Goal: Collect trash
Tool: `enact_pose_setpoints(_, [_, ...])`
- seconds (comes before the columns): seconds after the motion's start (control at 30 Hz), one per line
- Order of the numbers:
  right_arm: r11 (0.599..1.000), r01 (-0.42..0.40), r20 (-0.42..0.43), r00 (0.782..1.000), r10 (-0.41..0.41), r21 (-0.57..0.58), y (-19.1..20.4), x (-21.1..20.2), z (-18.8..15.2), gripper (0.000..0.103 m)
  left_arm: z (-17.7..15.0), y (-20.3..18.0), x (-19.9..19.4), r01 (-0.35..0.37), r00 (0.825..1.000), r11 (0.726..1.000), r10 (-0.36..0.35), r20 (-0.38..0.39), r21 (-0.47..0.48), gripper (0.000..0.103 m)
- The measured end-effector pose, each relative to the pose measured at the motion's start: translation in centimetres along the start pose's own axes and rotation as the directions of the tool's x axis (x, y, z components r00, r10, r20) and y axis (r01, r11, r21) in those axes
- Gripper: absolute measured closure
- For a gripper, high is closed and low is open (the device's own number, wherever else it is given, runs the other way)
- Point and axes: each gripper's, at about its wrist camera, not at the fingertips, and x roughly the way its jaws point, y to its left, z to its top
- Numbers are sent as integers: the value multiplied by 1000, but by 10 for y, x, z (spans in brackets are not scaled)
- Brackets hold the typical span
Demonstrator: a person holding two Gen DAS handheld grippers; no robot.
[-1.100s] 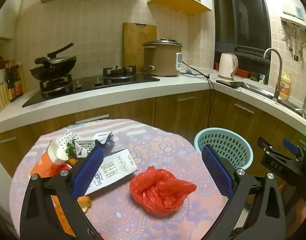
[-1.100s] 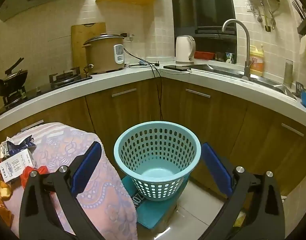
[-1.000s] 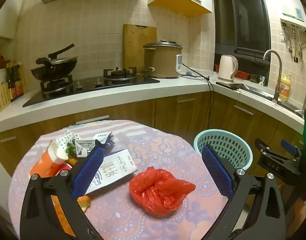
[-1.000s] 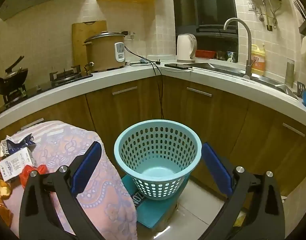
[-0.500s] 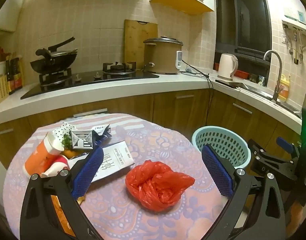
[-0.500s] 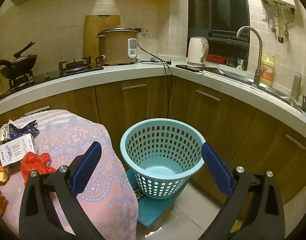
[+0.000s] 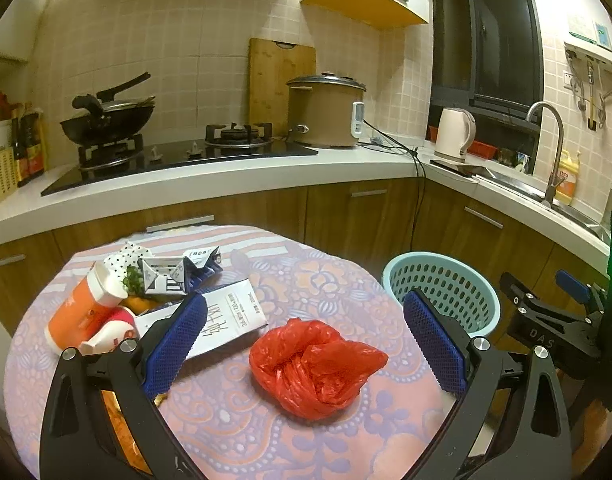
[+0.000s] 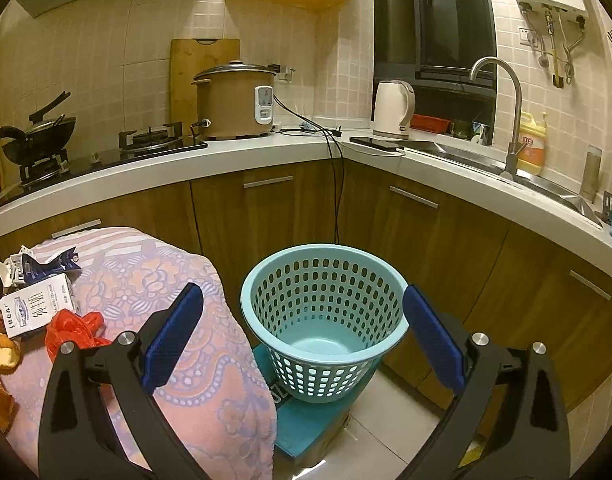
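Left gripper point(image 7: 304, 340) hangs over the round worktop point(image 7: 234, 416), fingers point(image 7: 174, 344) spread wide, and the red plastic bag point(image 7: 316, 368) sits crumpled right between them, untouched. Behind the bag lies a white carton point(image 7: 226, 320), and past that an orange cup point(image 7: 80, 312) on its side. Right gripper point(image 8: 304, 340), also wide and empty, frames the blue basket point(image 8: 326, 312) on the floor just beside the worktop.
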Motion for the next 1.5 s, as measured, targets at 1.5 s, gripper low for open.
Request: enact_pose_setpoints(1.5, [1000,-2,-32,999,2,23,-7,7,-3,8,-3,5,1,4,1000,1000,-4,9,-20,8])
